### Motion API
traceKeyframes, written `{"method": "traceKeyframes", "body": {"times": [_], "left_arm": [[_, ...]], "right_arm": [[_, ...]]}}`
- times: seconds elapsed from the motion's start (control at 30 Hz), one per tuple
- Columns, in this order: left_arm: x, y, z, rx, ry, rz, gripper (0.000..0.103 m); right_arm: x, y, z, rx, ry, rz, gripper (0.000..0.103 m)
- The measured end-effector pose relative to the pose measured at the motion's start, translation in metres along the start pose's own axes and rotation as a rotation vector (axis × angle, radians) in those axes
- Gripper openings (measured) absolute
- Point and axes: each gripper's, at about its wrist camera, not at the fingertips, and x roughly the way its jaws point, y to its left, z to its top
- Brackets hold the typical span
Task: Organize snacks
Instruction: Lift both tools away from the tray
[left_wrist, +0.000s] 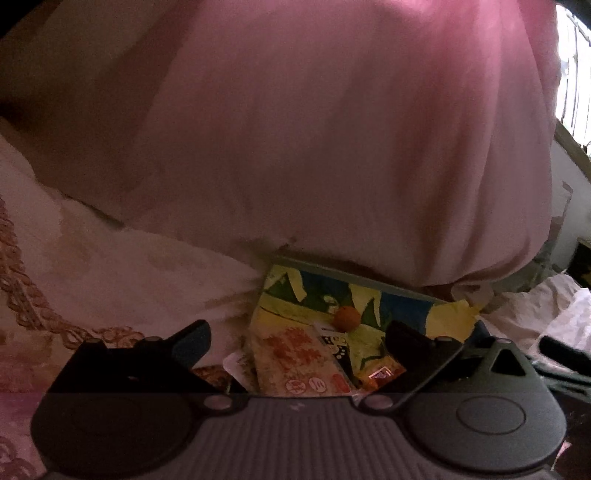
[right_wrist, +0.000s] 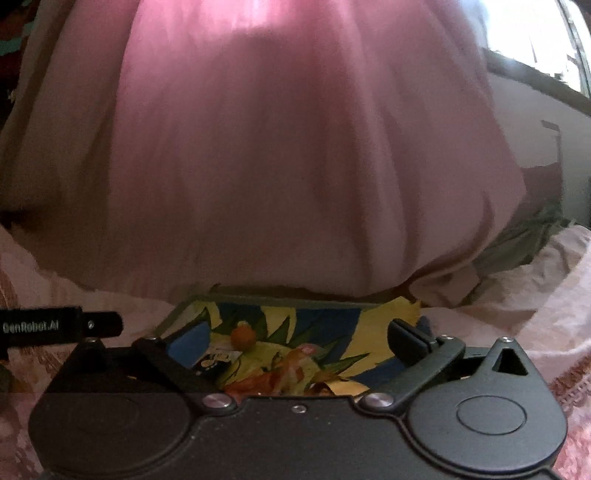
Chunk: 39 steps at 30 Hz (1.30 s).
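The left gripper (left_wrist: 295, 345) stands wide open with nothing between its fingers – and so does the right gripper (right_wrist: 284, 345). The snack packets (left_wrist: 295, 365) lie in a tray (left_wrist: 369, 282) lined with yellow-and-blue paper, a small orange ball (left_wrist: 347, 317) among them, just under a pink cloth (left_wrist: 332, 147).

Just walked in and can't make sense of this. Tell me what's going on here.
A person holds a gripper in each hand over a box of snacks on a bed, below a pink curtain. The left gripper and the right gripper both stand open and hold nothing. Snack packets and a small orange ball lie in the box.
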Motion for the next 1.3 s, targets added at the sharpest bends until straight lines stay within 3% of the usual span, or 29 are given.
{"method": "traceKeyframes", "body": {"times": [0.2,0.43,0.67,1.3], "left_arm": [[-0.032,-0.009,-0.011,-0.034,-0.068,0.055,0.103],[-0.057,-0.027,-0.017,0.073,-0.098,0.087,0.103],[-0.079,-0.042,-0.027,0.081,-0.129,0.141,0.103],[-0.137,-0.051,-0.057,0.111,-0.113,0.212,0.103]], "right_arm": [[-0.028,-0.006,0.0,0.037,-0.008,-0.017,0.102],[-0.054,-0.015,0.001,0.049,-0.039,-0.034,0.102],[-0.077,-0.023,0.0,0.053,-0.058,-0.06,0.102],[-0.132,-0.032,-0.017,0.065,-0.051,-0.099,0.102]]}}
